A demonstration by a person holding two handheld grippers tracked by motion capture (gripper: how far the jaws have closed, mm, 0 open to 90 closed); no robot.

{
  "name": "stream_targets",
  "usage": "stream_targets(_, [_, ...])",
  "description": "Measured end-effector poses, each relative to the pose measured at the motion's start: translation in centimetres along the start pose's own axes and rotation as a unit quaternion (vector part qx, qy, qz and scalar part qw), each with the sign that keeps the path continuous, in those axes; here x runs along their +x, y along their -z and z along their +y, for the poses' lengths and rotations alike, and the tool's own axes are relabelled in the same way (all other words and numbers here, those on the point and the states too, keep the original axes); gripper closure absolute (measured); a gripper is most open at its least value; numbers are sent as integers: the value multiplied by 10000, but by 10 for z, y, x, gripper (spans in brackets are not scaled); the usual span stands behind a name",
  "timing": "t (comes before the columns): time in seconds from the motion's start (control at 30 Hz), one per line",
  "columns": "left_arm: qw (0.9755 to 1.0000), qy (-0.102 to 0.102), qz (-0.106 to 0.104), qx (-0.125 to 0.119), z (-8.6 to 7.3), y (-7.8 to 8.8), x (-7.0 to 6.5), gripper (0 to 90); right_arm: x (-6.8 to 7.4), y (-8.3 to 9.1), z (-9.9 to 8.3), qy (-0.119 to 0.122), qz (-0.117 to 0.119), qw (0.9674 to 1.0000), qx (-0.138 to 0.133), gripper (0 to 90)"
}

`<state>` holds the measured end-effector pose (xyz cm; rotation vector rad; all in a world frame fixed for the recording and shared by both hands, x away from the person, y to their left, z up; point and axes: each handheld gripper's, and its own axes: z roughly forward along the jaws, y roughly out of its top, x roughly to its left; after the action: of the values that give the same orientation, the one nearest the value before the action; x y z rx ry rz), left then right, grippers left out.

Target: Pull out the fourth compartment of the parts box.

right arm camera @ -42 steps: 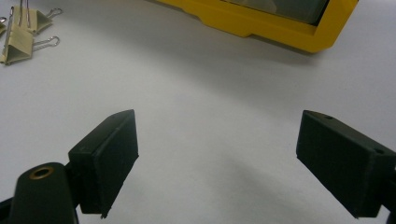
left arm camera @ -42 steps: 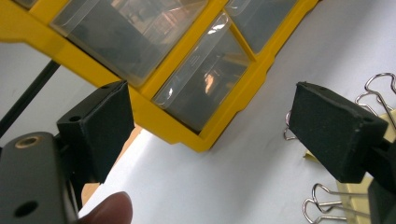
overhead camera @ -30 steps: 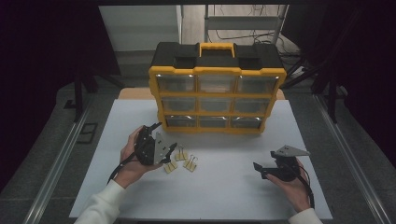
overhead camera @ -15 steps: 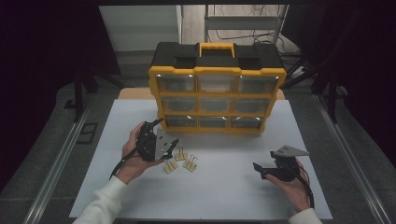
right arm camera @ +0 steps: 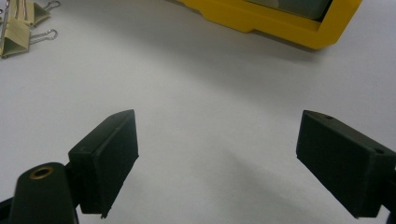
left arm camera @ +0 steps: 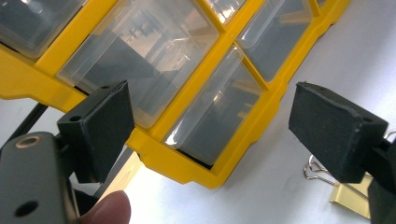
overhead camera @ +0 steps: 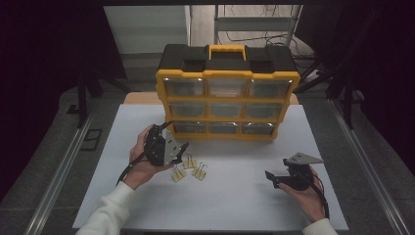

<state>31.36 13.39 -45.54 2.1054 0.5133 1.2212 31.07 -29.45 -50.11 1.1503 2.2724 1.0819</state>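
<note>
1. The left gripper [overhead camera: 182, 147] has its jaws spread wide and holds nothing. It hangs near the bottom row of the organizer [overhead camera: 227, 105], aimed at the bottom-left drawer [overhead camera: 190, 127].
2. In the left gripper view, this drawer [left arm camera: 215, 112] lies between the two jaws but farther off, not touching them. One jaw is at 9 o'clock of it, the other at 3 o'clock.
3. The clips [overhead camera: 188, 169] lie on the white table [overhead camera: 244, 196], just under the left gripper, at about 5 o'clock from it. One clip [left arm camera: 343, 186] shows beside the right jaw in the left gripper view.
4. The right gripper [overhead camera: 270, 177] is also open and empty. It rests low over the table at about 4 o'clock from the clips, well apart from them. In its own view the clips [right arm camera: 23, 23] are far at 10 o'clock.
5. Compared with one second ago, the left gripper has risen a little away from the clips and toward the organizer. The right gripper and the clips have stayed in place.
</note>
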Motion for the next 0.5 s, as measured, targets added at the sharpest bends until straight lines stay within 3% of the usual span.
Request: stream_targets(0.5, [9998, -151, 87, -18, 4, -5, 2, 142, 1, 1, 0, -8, -11, 10000, 4, 135])
